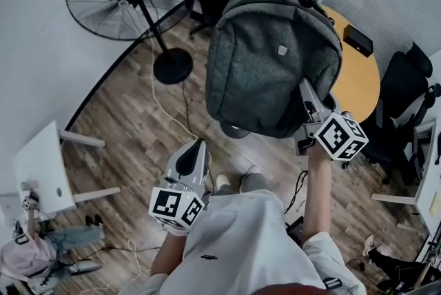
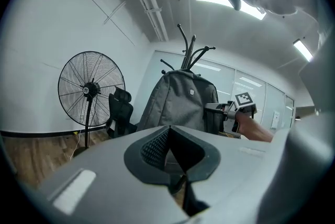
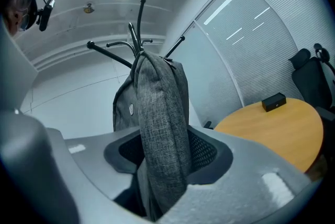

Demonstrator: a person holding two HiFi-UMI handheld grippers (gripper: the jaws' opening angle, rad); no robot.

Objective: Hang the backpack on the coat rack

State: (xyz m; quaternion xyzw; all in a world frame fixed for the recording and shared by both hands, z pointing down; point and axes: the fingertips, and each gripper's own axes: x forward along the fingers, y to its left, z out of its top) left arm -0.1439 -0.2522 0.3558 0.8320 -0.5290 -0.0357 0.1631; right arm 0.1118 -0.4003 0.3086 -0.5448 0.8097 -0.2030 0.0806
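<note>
Coat rack (image 3: 110, 55): its top prongs carry the bag's weight.
Backpack (image 1: 272, 59): hangs from the rack by its top, as the task asks.
Strap (image 3: 162, 129): runs between my right jaws.
Right gripper (image 1: 308, 95): slack round the strap, probably only steadying it.
Left gripper (image 1: 195, 149): clenched, empty, held aside.

A wood-plank floor (image 1: 131, 128) carries everything. At the far left stands a fan's round black base (image 1: 172, 66), with a pale cable (image 1: 160, 104) trailing beside it. The coat rack's dark base (image 1: 233, 129) sits mid-floor. On the right, a round wooden table (image 1: 362, 87) bears a small black box (image 1: 357, 40), with a black office chair (image 1: 406, 90) just beside it
</note>
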